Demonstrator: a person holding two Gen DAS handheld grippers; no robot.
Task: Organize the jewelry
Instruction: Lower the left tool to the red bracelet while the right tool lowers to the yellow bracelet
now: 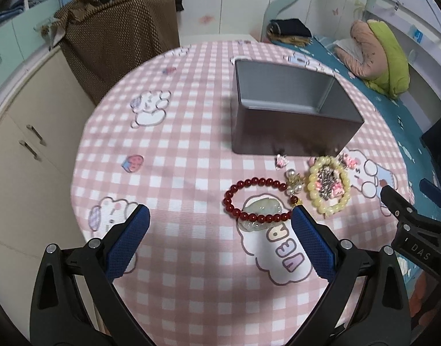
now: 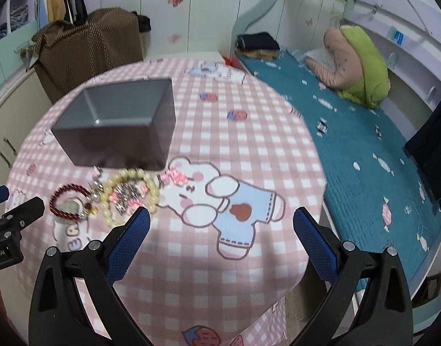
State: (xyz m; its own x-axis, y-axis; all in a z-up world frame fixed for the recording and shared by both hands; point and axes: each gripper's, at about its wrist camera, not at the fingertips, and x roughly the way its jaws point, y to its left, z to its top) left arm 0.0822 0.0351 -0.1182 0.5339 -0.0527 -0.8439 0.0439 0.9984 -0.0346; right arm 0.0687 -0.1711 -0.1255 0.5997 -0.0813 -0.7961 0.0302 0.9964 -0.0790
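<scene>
both tools, left tool point(image 1: 220, 219) and right tool point(image 2: 221, 220), are hanging wide open, gripping nothing. the red bracelet point(image 1: 257, 199) and yellow bracelet point(image 1: 328, 187) are lying near the grey box point(image 1: 292, 132), blocking the far side; the tabletop point(image 1: 177, 144) is lying bare leftward.

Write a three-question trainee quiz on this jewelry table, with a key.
1. True or false: the grey box already holds jewelry.
2. Which bracelet lies nearer the left gripper: A) red bead bracelet B) pale yellow bead bracelet?
3. Fill in: both the left gripper and the right gripper are ____.

Key: 1 false, what shows of its inside is empty; 2 A; 3 open, holding nothing.
</scene>
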